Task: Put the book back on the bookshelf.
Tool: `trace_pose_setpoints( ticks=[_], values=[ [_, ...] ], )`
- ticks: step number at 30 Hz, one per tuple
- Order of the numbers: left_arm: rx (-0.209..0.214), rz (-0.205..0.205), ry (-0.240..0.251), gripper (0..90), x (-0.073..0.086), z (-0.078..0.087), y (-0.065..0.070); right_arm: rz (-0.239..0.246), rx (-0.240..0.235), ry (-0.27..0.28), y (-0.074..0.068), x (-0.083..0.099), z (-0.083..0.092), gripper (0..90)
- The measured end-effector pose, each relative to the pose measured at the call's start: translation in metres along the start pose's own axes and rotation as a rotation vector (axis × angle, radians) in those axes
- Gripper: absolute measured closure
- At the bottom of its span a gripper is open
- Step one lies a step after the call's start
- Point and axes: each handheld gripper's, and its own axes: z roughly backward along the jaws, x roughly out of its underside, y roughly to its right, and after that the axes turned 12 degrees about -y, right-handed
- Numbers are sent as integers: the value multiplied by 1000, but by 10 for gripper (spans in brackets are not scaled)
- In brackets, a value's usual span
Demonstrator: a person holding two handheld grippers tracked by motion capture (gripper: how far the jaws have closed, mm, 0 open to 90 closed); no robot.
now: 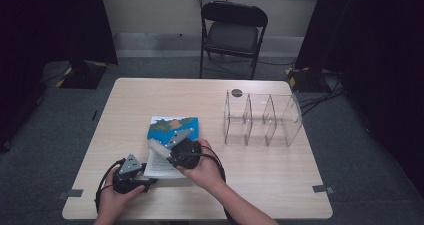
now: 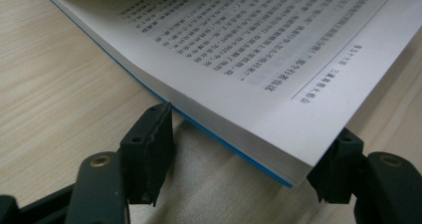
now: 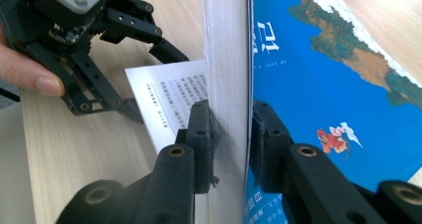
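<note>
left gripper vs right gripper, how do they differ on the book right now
The right gripper is shut on a lifted stack of pages with the blue cover, standing them upright; the left gripper is open, its jaws straddling a corner of the flat lower pages. In the high view the right gripper sits over the book, the left at its near corner. Both are black and hand-held.

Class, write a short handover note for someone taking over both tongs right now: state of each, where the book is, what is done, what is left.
Right tongs: shut on a thick sheaf of pages plus the blue cover, held upright.
Left tongs: open, jaws either side of the lower pages' corner, not clamped.
Book: on the table, near the front edge, left of the clear divider box.
Done: book partly opened, printed page exposed.
Left: probably steady the lower pages and finish turning or closing; the aim is unclear.
</note>
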Motion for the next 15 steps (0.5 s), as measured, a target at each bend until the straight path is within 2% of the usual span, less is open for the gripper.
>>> trace_pose_setpoints(
  ticks=[4, 12, 15],
  values=[
    [-12, -13, -7, 344, 0, 0, 1, 5, -6, -4, -2, 5, -5, 728],
    [-6, 1, 0, 342, -1, -1, 1, 11, -19, -25, -11, 21, -24, 718],
    [-5, 0, -2, 342, -1, -1, 1, 8, -23, -14, -12, 24, -26, 716]
  ],
)
